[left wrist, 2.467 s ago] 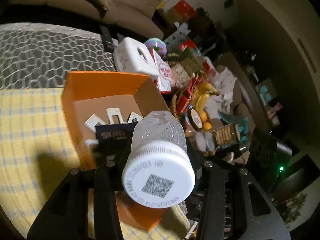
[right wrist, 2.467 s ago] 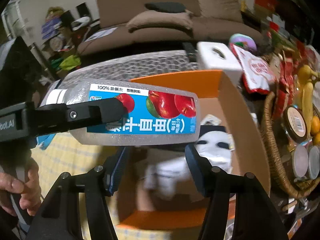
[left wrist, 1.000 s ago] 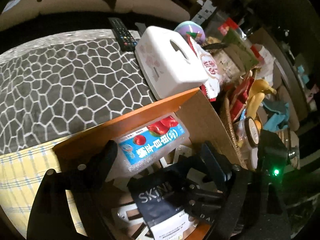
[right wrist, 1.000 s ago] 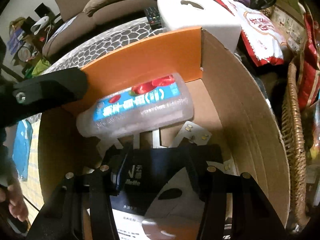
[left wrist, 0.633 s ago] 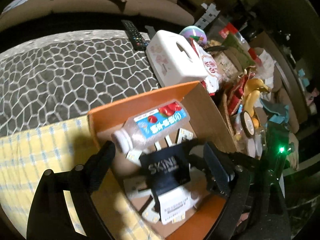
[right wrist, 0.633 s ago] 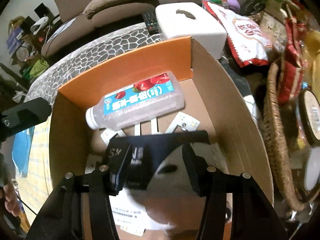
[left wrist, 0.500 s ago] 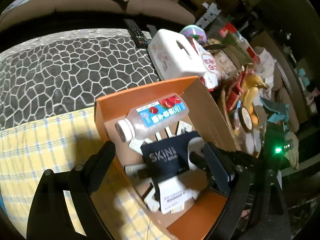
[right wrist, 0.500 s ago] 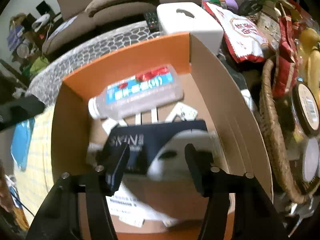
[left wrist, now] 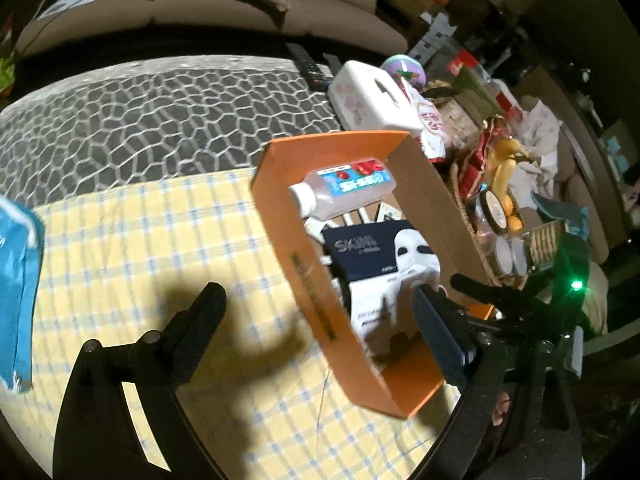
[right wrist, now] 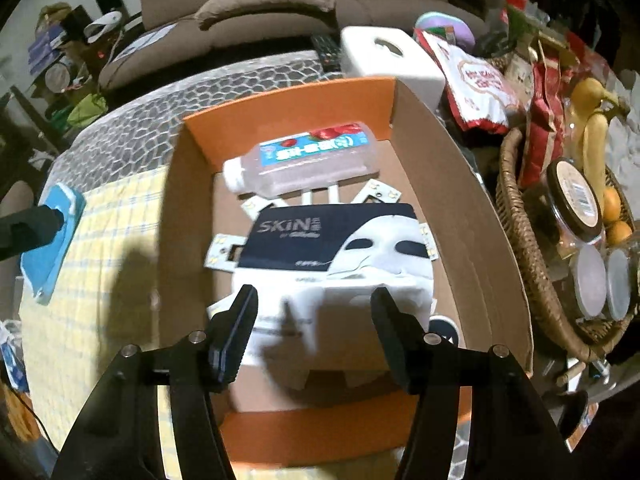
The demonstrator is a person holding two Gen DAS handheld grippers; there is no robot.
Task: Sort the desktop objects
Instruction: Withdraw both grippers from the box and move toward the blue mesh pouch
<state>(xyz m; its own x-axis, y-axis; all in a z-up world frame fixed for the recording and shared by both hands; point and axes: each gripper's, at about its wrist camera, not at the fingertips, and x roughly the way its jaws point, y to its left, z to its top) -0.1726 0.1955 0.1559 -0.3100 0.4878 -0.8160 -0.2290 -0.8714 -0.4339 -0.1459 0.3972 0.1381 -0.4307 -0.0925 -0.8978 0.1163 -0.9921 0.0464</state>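
Bottle (right wrist: 304, 164) lies in orange box (right wrist: 280, 112) on yellow checked cloth (left wrist: 120, 240); both tongs empty, left (left wrist: 316, 320) widening.

The tabletop (left wrist: 120, 248) wears a yellow checked cloth up front, and behind it a grey cloth (left wrist: 152, 120) with a pale cobble pattern. Sitting on the yellow check is an orange cardboard box (left wrist: 308, 280), open at the top, its far end reaching the grey cloth. Out at the left edge, a blue packet (left wrist: 18, 280) lies flat on the check, well apart from the box. Beyond the box, a white tissue box (left wrist: 368, 96) stands on the grey cloth with a black remote control (left wrist: 310, 68) just beside it. To the right, a wicker basket (right wrist: 520, 216) crowds against the box.
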